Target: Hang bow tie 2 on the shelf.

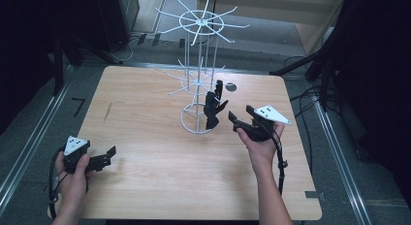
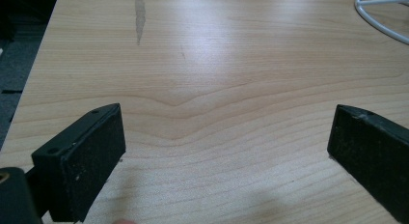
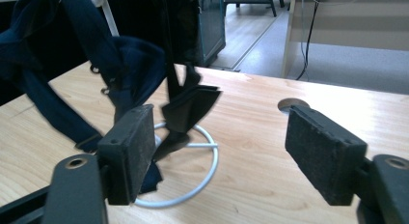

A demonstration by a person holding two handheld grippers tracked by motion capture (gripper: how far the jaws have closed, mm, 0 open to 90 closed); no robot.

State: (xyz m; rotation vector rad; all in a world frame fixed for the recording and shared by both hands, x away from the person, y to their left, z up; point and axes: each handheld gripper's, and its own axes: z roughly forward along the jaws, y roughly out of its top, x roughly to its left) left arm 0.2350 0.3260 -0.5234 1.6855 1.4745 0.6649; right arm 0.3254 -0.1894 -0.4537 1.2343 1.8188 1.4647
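At the near left of the bench (image 1: 145,186), the left hand-held gripper (image 1: 110,156) is lying low over the wood in the person's left hand (image 1: 72,179), pointing right. In the left gripper view its jaws are standing wide apart with bare wood between them, and a white wire curve (image 2: 381,21) is showing at the far right corner.

Toward the middle, a white wire rack (image 1: 198,74) is standing on its round base ring (image 1: 194,123), with spoked hooks spreading at two levels. A dark fabric item (image 1: 213,106) is hanging on the rack's right side, reaching down toward the ring. In the right gripper view this dark fabric item (image 3: 120,60) is hanging in blue-black folds and straps, and its lower flaps are dangling over the ring (image 3: 207,171).

To the right, the right hand-held gripper (image 1: 233,122) is sitting in the right hand (image 1: 261,145), pointing left at the fabric, just beside it. Its jaws are standing open, gripping nothing; the fabric is lying behind the left jaw, not between the pads. A round hole (image 1: 231,87) is showing in the bench farther back.
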